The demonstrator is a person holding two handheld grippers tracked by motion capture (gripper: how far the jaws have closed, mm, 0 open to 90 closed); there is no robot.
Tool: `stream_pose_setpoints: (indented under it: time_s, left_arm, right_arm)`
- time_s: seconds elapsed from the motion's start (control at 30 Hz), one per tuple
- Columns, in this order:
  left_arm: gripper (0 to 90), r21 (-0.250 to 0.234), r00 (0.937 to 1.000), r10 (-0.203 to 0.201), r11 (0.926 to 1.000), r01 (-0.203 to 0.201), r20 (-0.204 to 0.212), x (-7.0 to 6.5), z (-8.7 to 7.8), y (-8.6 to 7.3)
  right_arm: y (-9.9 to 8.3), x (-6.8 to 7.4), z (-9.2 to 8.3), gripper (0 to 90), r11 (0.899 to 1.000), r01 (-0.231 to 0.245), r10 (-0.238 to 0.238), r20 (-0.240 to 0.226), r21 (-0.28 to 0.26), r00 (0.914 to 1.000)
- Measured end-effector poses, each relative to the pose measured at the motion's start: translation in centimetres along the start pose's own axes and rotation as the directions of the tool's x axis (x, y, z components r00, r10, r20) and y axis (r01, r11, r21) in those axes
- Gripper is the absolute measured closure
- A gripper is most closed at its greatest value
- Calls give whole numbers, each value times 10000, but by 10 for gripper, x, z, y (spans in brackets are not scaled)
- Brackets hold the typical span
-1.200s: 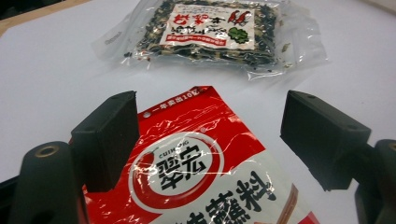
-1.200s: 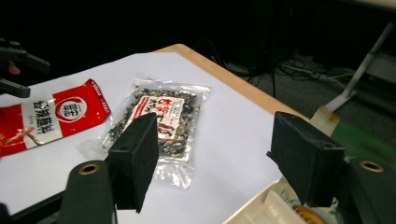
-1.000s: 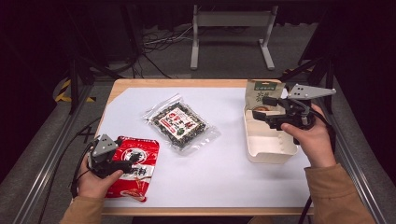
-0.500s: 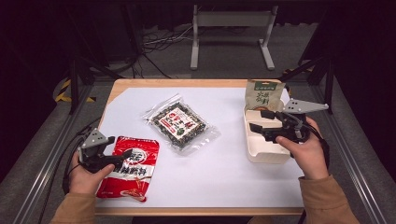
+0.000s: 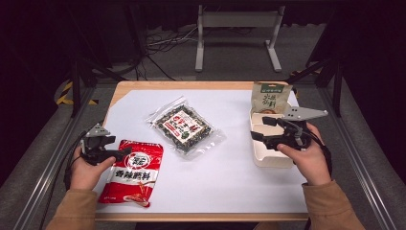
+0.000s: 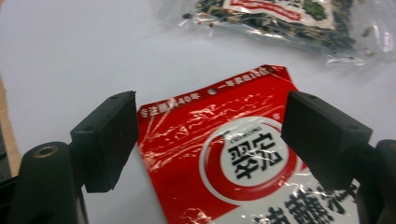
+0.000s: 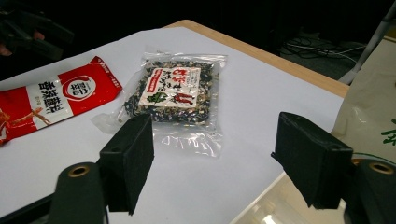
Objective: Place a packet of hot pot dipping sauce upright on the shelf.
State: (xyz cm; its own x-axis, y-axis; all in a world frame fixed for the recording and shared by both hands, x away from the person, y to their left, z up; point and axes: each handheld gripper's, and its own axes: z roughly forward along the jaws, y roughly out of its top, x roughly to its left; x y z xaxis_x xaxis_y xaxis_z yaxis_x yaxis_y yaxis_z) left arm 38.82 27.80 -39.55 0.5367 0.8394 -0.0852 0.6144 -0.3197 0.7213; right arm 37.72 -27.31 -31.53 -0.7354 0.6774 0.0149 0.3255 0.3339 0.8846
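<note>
At the left side of the worktop (image 5: 249, 187), the left hand-held gripper (image 5: 125, 152) is at the top left corner of the red snack packet (image 5: 131, 173), which lies flat near the front left edge. In the left gripper view its jaws stand wide, one on each side of the packet's top edge, and nothing is between them yet. I judge that the step in hand is to pick up this packet. To do it well, the jaws should go down over the sealed top strip near the small hang hole, not over the filled middle, because the foil is smooth and can slide. One jaw must go a little under the edge, so a low, tilted approach is better than a straight push that moves the packet forward.

In the middle lies the clear bag of dark mixed snack (image 5: 184, 128), apart from the red packet; it should not be touched.

At the right, the right hand-held gripper (image 5: 261, 129) is above the cream box (image 5: 270, 157), with jaws also wide and empty. A green pouch (image 5: 269, 98) stands at the far end of the box. This gripper can wait there, leaving the box free to receive the packet.
</note>
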Motion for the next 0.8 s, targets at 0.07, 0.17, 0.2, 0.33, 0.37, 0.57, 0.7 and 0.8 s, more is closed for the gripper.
stream_pose_setpoints:
  time_s: [0.07,0.17,0.2,0.33,0.37,0.57,0.7,0.8]
  left_arm:
    - [197,-62,9992,-379,9993,379,81,8,3,0]
    - [197,-33,9974,-711,9975,711,71,20,7,-1]
    - [198,-33,9974,-711,9975,711,71,20,7,-1]
    - [245,-43,9959,-877,9961,878,199,31,12,-4]
    - [253,-43,9959,-877,9961,878,199,31,12,-4]
    - [282,116,9955,-916,9958,914,225,38,21,-5]
    - [278,479,9953,-921,9947,906,300,39,31,-5]
    - [284,653,9931,-931,9939,885,707,41,37,-6]
  right_arm:
    - [-1,1,0,287,10000,1,-1,25,52,10000]
    - [-2,1,0,287,10000,-30,30,1,48,10000]
    - [-2,1,0,287,10000,-30,30,1,48,10000]
    - [-4,1,0,287,9999,-104,104,-16,30,9999]
    - [-5,1,-1,286,10000,-87,87,-18,27,10000]
    - [-6,4,-3,287,10000,-76,76,-16,-6,10000]
    - [-7,6,-3,286,10000,-63,63,-20,8,10000]
    - [-8,7,-3,286,10000,-80,80,-28,25,10000]
